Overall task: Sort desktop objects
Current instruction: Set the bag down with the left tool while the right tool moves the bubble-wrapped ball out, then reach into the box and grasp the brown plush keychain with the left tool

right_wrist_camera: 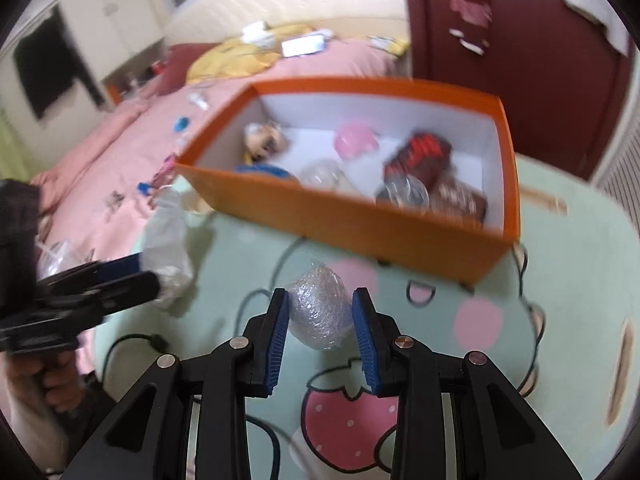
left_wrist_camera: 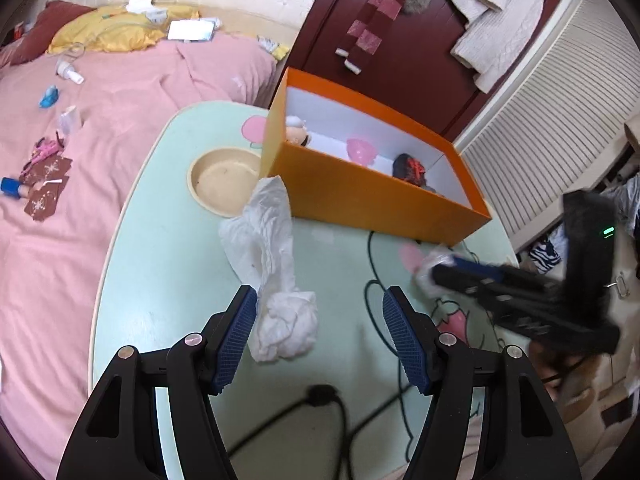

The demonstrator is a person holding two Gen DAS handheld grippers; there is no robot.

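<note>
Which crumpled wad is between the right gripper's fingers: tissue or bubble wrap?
The bubble wrap ball, clear and bubbled, sits between the right gripper pads. The white tissue lies by the left gripper.

I count one orange box (right_wrist_camera: 360, 224) on my table, with seven items inside it that I can make out. Outside the box: one beige bowl (left_wrist_camera: 222, 182), one crumpled white tissue (left_wrist_camera: 276, 280), and one bubble-wrap ball (right_wrist_camera: 318, 310).
</note>
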